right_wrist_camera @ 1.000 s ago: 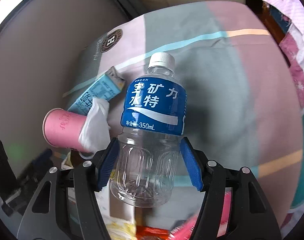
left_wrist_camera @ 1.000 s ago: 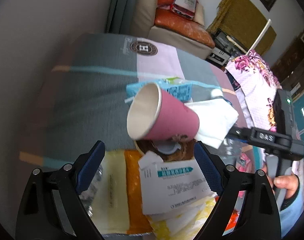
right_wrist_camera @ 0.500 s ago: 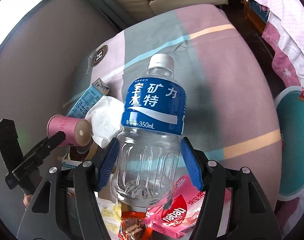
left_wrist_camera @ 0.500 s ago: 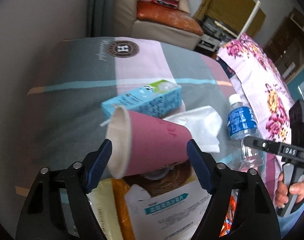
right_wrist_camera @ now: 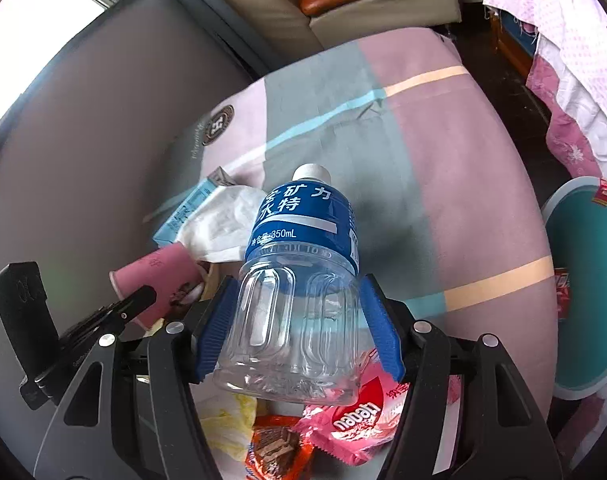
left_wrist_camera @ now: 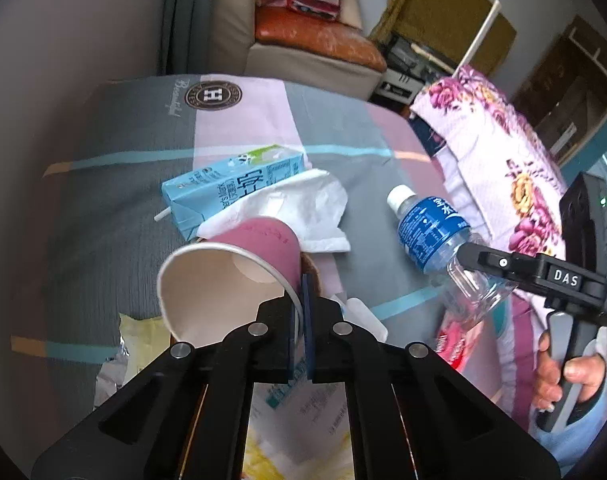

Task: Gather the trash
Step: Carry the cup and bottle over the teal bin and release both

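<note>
My left gripper (left_wrist_camera: 299,300) is shut on the rim of a pink paper cup (left_wrist_camera: 231,276), one finger inside and one outside. The cup also shows in the right wrist view (right_wrist_camera: 159,280). My right gripper (right_wrist_camera: 299,320) is shut on a clear plastic bottle (right_wrist_camera: 299,280) with a blue label and white cap, held above the bed. The bottle also shows in the left wrist view (left_wrist_camera: 435,236). A light blue drink carton (left_wrist_camera: 231,188) and a white tissue (left_wrist_camera: 299,208) lie on the striped bedspread (left_wrist_camera: 143,200) just beyond the cup.
Wrappers lie under the grippers: a pink snack pack (right_wrist_camera: 355,416), a brown chocolate wrapper (right_wrist_camera: 275,448), yellow paper (right_wrist_camera: 227,420) and a printed leaflet (left_wrist_camera: 303,404). A teal round bin (right_wrist_camera: 583,280) stands right of the bed. A sofa (left_wrist_camera: 303,48) stands beyond the bed's far end.
My left gripper has closed from wide open onto the cup's rim. My right gripper has lifted and drawn back with the bottle, so more wrappers show below it.
</note>
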Motion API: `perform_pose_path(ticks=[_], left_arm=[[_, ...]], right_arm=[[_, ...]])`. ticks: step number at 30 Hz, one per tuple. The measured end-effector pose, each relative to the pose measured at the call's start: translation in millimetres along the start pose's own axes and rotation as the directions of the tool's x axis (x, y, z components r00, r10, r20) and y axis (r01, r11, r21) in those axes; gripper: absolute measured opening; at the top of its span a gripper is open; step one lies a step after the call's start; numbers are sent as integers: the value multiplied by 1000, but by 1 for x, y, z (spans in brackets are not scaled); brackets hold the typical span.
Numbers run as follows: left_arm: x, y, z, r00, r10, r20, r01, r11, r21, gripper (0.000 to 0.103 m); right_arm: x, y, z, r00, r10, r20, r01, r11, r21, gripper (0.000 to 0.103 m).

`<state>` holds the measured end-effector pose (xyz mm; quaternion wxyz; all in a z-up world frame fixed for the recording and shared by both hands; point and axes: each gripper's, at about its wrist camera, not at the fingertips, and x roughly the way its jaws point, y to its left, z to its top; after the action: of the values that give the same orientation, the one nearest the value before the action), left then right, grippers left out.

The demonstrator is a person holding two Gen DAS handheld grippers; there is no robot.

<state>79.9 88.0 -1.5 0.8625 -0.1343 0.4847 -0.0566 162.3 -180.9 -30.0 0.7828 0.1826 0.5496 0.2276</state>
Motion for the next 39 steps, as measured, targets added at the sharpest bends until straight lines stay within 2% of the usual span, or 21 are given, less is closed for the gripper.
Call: perform_pose_path(ticks=[6,11,15,19,24,28,33,39], left_arm=[[-18,-15,1,999,10,35,-11,1000,27,4],[-29,-25,2,999,-22,45,22,1000,15,4],[-40,-55,5,995,-80,62,76,995,66,4],[-32,-93,8,991,-123,48,117,986,118,4],[-5,-161,4,981,-192,-8,189,958,217,4],[26,-226,-4,968,-236,-85,251,918,309,4],[69,-286,-21,957,-230,-180,283,877,387,4],[112,-327,-39,943,-199,-265,302,845,441,4]], right_arm=[[-24,-4,-1,998,34,51,-35,999,18,60],[-43,-13,-5,995,52,83,-55,998,33,60],[-67,-32,-10,989,60,136,-70,995,70,60],[-90,-57,-17,982,45,183,-67,991,116,60],[-125,-105,-31,969,-8,246,-44,978,205,60],[-153,-151,-43,955,-65,290,-24,956,294,60],[-172,-204,-62,943,-126,308,-6,919,393,60],[-177,-244,-72,942,-155,298,0,887,462,60]])
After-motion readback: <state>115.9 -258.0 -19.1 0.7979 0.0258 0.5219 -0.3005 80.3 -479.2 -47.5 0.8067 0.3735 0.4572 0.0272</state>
